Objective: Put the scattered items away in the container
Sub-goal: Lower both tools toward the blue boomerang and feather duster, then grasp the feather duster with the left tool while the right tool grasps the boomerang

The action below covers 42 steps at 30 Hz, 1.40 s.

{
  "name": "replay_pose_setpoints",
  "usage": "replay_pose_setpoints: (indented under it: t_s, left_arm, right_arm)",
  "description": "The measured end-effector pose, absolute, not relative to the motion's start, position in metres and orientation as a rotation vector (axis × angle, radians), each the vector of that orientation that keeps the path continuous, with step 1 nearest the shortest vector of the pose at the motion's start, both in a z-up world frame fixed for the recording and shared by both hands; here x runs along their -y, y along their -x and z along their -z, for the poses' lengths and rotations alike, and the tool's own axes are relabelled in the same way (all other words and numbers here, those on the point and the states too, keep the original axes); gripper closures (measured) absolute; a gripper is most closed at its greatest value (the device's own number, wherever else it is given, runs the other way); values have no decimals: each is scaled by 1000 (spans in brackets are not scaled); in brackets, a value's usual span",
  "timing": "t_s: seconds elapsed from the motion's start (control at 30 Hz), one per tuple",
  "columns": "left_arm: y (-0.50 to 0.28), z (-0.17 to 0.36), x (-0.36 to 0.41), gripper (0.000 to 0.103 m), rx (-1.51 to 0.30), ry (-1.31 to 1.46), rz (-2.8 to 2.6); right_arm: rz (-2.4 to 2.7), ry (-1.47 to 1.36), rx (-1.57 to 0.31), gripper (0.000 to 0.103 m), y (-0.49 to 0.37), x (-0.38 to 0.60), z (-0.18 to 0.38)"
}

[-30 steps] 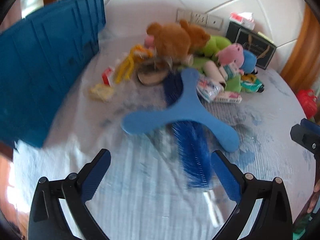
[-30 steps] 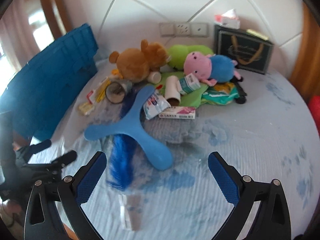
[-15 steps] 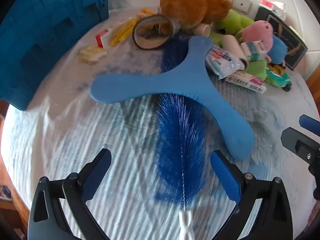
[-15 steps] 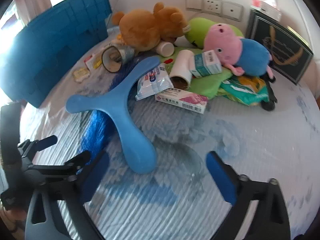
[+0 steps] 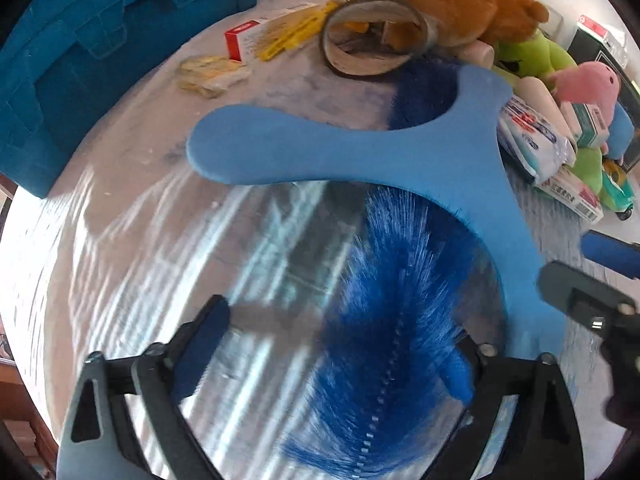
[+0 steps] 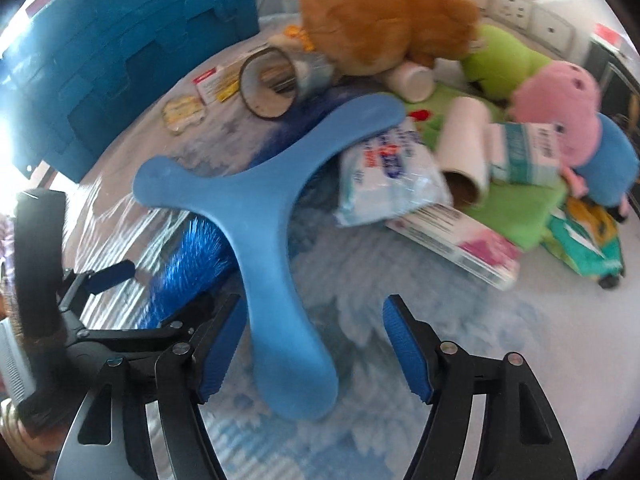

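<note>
Through the left camera, the left gripper point(image 5: 332, 344) has dropped close over the blue brush point(image 5: 384, 320), jaws narrowing around the untouched bristles, while through the right camera the right gripper point(image 6: 312, 340) now straddles the boomerang point(image 6: 260, 216), closing but not touching, so both pickups look imminent, the blue crate point(image 6: 132, 40) waiting behind.

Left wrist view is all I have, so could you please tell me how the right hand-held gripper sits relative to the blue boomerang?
Observer: The right hand-held gripper straddles the boomerang's near arm. Its jaws are closing, and the right pad is clear of it.
Operator: Thanks. Is that arm's tip free?
Observer: Yes, the rounded tip rests on the cloth, with nothing on top.
Operator: And the white roll?
Observer: The white roll shows an open cardboard end beside the tissue pack.
</note>
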<state>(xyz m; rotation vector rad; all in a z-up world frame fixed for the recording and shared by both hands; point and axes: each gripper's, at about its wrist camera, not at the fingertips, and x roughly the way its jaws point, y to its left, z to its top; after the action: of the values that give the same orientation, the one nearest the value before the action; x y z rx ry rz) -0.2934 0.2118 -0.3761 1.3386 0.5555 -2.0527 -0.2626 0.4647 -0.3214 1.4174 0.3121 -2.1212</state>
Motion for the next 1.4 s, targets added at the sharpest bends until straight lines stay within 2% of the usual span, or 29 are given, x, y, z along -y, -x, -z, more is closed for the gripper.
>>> replay_pose_setpoints:
  t_s: [0.07, 0.2, 0.37, 0.4, 0.43, 0.47, 0.53, 0.6, 0.67, 0.77, 1.0, 1.17, 1.27, 1.4]
  left_arm:
    - [291, 375, -208, 12, -540, -1340, 2053]
    - [298, 377, -208, 12, -520, -1366, 2111]
    - [301, 380, -204, 3, -514, -1373, 2125]
    - [301, 380, -204, 2, -513, -1371, 2127]
    - [300, 380, -204, 2, -511, -1369, 2129]
    - [300, 380, -204, 2, -510, -1368, 2130]
    - [300, 380, -205, 4, -509, -1365, 2134]
    - [301, 376, -209, 16, -498, -1356, 2152]
    - [304, 371, -216, 45, -492, -1359, 2171]
    - [308, 369, -226, 59, -468, -1369, 2189]
    - [330, 369, -237, 58, -417, -1428, 2235]
    - [351, 372, -224, 31, -442, -1423, 2230]
    - [358, 374, -221, 22, -436, -1414, 2235]
    - [357, 376, -221, 15, -438, -1384, 2236]
  right_arm:
    - [2089, -1418, -321, 31, 266, -453, 328]
    - [2045, -1429, -321, 22, 274, -433, 340]
    - [2060, -1457, -319, 22, 282, -424, 352]
    - [2068, -1462, -307, 31, 283, -427, 352]
    - [2081, -1463, -300, 53, 284, -429, 351]
    - [2086, -1464, -295, 65, 285, -431, 350]
    - [2096, -1476, -273, 68, 287, -436, 349]
    - [2121, -1476, -250, 69, 285, -442, 345]
    - [2160, -1452, -193, 71, 280, -453, 333]
    - [2210, -1418, -115, 72, 270, -479, 311]
    - [2303, -1494, -30, 73, 236, -551, 302]
    - [2306, -1633, 7, 73, 224, -573, 335]
    - [2325, -1636, 11, 71, 220, -573, 344]
    - [2342, -1617, 23, 59, 225, -569, 343]
